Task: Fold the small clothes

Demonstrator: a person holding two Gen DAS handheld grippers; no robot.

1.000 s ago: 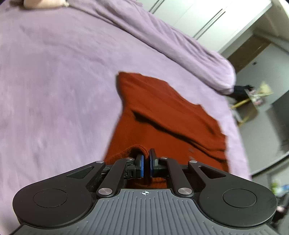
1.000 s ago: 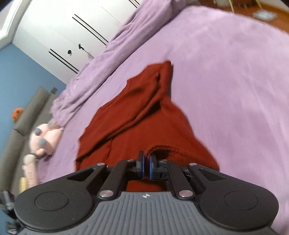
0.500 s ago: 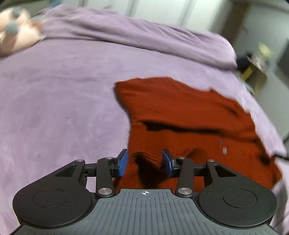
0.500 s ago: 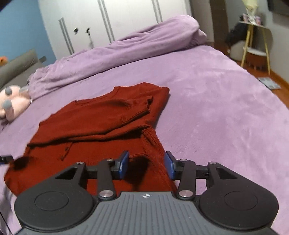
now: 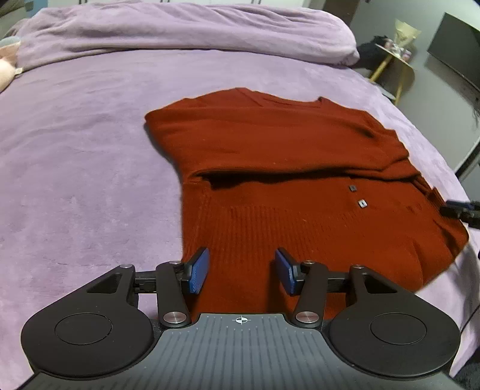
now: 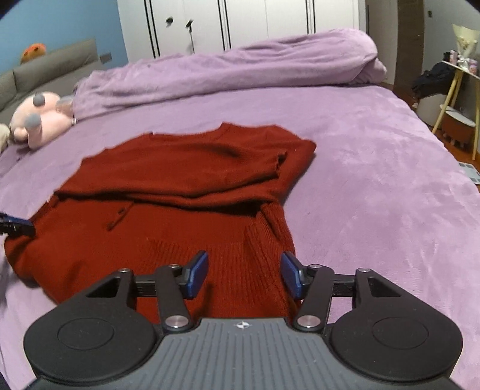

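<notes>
A rust-red knit sweater (image 5: 285,168) (image 6: 186,186) lies on the purple bed, its upper part folded down over the body, the ribbed hem nearest me. My left gripper (image 5: 241,271) hovers over the hem's left corner, jaws opening, nothing pinched between the blue pads. My right gripper (image 6: 244,274) hovers over the hem's right corner, jaws opening too, the cloth lying flat below them. Each gripper's tip shows at the far edge of the other's view: the right gripper (image 5: 459,210), the left gripper (image 6: 16,225).
A rolled purple duvet (image 5: 186,33) (image 6: 240,69) runs across the back of the bed. A pink plush toy (image 6: 39,117) lies at the left by a grey headboard. A small side table (image 6: 459,99) and the bed edge are on the right; white wardrobes (image 6: 240,24) stand behind.
Both grippers were shut on the sweater's hem a second ago; both have let it go and opened. The hem now lies flat, and both wrists have rolled level.
</notes>
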